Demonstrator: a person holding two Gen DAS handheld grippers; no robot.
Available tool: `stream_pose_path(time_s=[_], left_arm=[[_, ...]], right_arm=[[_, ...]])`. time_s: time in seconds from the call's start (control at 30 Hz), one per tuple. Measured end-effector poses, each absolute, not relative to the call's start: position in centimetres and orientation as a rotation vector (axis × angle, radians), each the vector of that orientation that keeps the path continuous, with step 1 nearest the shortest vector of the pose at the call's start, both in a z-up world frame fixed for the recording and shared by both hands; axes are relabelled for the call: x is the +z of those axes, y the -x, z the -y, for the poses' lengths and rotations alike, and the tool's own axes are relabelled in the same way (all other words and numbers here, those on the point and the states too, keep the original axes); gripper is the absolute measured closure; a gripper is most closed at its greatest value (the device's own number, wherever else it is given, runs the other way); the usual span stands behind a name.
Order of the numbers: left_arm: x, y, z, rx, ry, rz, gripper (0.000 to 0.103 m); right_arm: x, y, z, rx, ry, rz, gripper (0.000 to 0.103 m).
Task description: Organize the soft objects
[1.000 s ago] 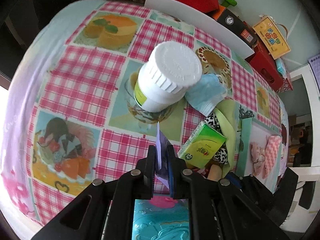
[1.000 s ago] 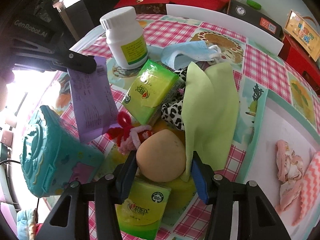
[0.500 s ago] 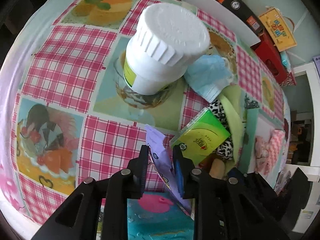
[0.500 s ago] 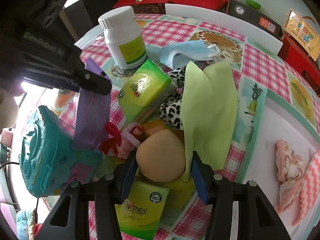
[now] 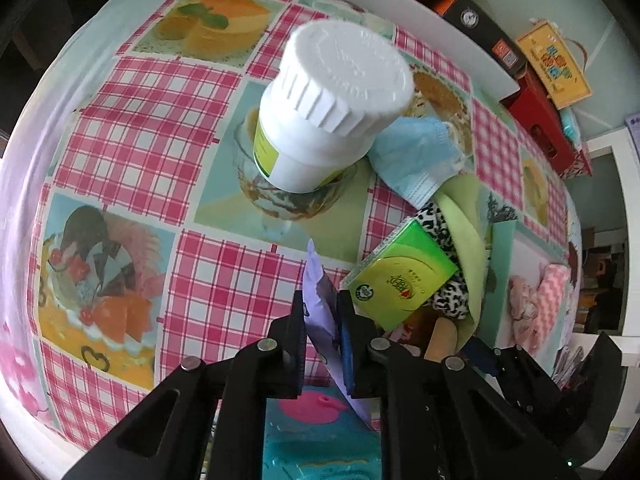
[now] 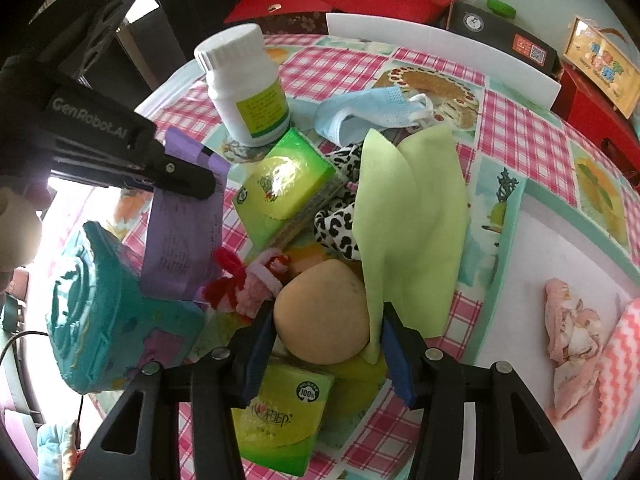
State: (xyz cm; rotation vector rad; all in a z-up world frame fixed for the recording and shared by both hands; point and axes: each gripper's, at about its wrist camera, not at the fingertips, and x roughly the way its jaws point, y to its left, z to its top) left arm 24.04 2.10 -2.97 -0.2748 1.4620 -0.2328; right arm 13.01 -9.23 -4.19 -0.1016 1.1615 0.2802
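Since a second ago the left gripper (image 5: 322, 330) has dropped nearer the table, its jaws having loosened and just been closing again on the purple packet (image 6: 182, 236), which hangs pinched between them above the teal toy (image 6: 96, 312). The right gripper (image 6: 326, 344), unmoved, stands half-wide around a tan ball (image 6: 322, 312), its right pad also catching the green cloth (image 6: 412, 216). Beyond lie a tissue pack (image 6: 282, 192), leopard fabric (image 6: 340, 216), blue mask (image 6: 368, 110) and white bottle (image 6: 244, 84). Likely the packet should be gripped firmly before carrying, and the ball lifted free of the cloth.
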Motion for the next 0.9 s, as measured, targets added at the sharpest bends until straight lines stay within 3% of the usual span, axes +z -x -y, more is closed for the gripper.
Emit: stream_pose_path(time_s=[0.6, 0.9], left_arm=[[4.6, -20.8, -6.1, -0.203, 0.453, -1.161, 0.09], [8.6, -18.5, -3.8, -0.246, 0.442, -1.028, 0.09]], right_arm=[[0.4, -12.2, 11.7, 0.259, 0.033, -1.033, 0.049], [2.9, -11.5, 15.2, 0.191, -0.018, -0.966, 0.049]])
